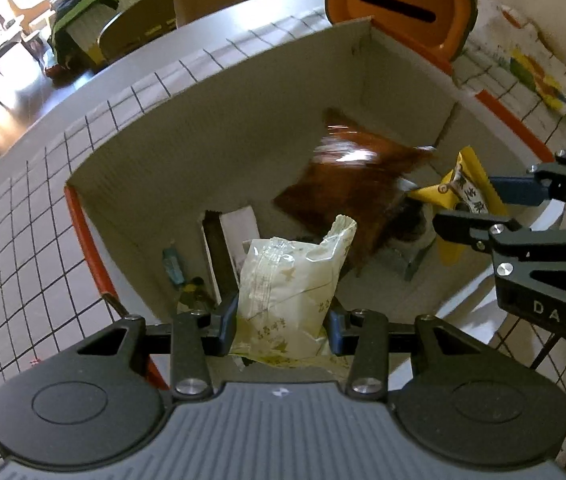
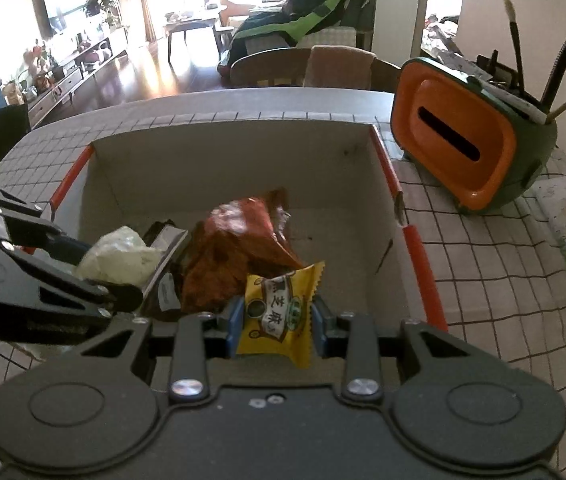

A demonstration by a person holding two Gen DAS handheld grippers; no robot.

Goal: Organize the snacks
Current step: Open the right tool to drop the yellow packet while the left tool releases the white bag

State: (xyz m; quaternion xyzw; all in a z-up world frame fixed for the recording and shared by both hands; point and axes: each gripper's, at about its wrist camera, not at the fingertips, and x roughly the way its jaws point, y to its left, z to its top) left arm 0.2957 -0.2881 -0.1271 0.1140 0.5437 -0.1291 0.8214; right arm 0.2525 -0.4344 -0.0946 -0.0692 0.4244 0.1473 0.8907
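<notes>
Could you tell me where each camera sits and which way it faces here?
Left wrist: on the left gripper, looking steeply down into the cardboard box; its fingers clamp a pale snack packet; the right gripper shows at right.
Right wrist: on the right gripper, looking across the box toward the room; it clamps a yellow packet.
Shared: box, both packets, brown bag, orange container.

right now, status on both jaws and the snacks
Left gripper shut on pale packet. Right gripper shut on yellow packet. Both over box; nothing blocking.

left gripper (image 1: 282,326) clamps pale packet (image 1: 289,292) (crinkled) — over box (image 1: 219,92)
</notes>
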